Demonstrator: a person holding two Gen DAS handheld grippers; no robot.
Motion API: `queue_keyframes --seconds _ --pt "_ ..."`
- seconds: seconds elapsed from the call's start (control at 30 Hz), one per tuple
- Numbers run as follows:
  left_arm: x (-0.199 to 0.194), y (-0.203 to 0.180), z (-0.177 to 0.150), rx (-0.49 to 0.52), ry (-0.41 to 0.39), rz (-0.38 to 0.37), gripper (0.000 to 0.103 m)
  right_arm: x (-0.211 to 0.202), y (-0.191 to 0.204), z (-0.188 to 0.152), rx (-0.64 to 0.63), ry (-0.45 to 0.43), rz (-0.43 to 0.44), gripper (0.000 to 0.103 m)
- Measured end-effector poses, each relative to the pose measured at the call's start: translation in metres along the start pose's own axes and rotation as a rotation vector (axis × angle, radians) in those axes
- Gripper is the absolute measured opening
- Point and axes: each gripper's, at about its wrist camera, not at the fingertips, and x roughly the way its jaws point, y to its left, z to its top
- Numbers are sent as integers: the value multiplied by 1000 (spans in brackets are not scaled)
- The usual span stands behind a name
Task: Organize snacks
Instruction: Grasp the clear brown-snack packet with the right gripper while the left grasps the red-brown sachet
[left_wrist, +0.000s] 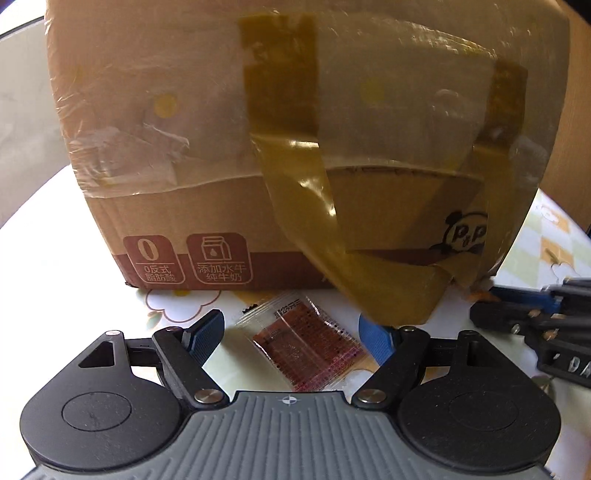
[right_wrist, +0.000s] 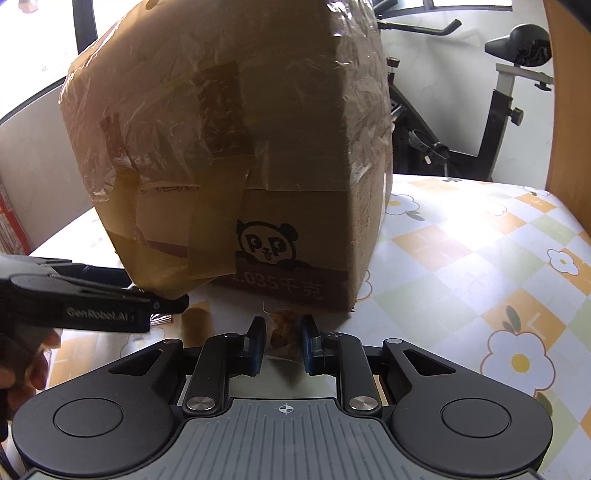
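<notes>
Right wrist: cardboard box (right_wrist: 236, 155) contents hidden, perhaps sealed.
</notes>
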Motion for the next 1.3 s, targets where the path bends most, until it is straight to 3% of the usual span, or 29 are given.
queue_keyframes --seconds 0.27,0.53,0.7,0.83,0.93,1.1,1.3 --pt "-14 18 -15 -54 33 19 83 -2 1 -1 -13 -16 4 19" --pt "-10 23 -16 -1 22 -57 82 0 -1 0 -8 -7 16 19" --pt "3 20 -8 32 11 -62 81 2 -3 1 -5 2 36 19" --pt "9 24 -10 23 -15 -70 73 3 -7 2 7 7 47 19" --pt "5 28 -13 26 -35 -84 46 3 -7 2 6 6 48 19" --pt "-7 49 -21 -102 -25 -112 42 3 -7 2 7 6 48 19" --pt "-23 54 -35 -81 -29 -96 41 3 -8 2 15 5 52 19"
